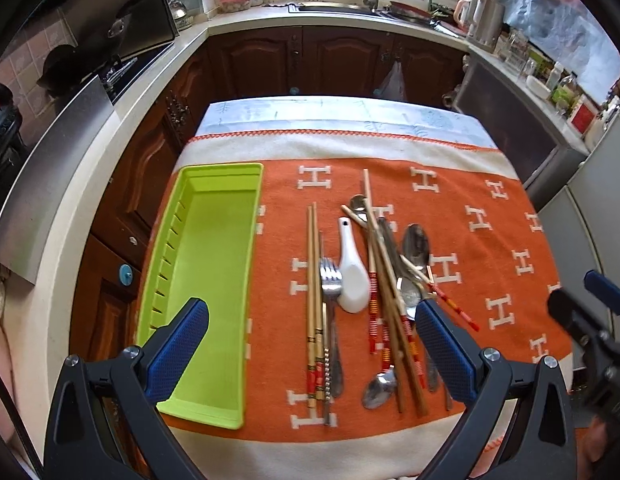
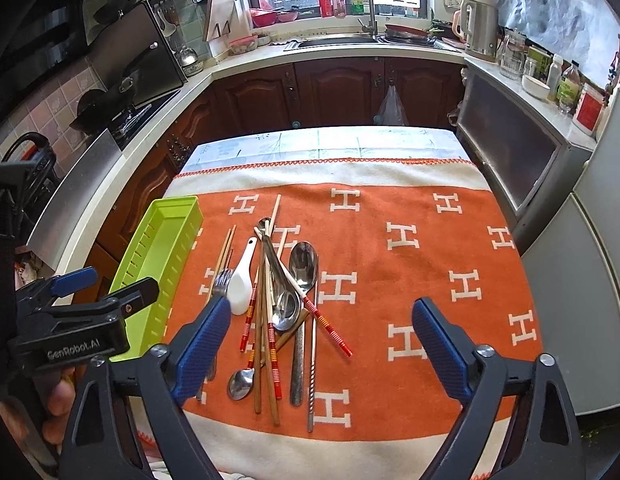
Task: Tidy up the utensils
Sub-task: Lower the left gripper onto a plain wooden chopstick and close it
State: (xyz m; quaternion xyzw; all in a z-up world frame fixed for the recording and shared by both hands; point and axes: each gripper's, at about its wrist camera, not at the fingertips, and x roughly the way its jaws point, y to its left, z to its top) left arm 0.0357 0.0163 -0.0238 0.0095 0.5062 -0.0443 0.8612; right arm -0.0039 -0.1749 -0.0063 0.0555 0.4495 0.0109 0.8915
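Observation:
A lime green utensil tray lies empty on the left of the orange cloth. Beside it is a pile of utensils: a white ceramic spoon, a fork, metal spoons and several wooden chopsticks. My left gripper is open and empty, hovering above the pile's near end and the tray. My right gripper is open and empty, above the pile's right side.
The orange cloth with white H marks covers a small table. Dark wooden cabinets, a counter with a sink, a kettle and a stove surround it.

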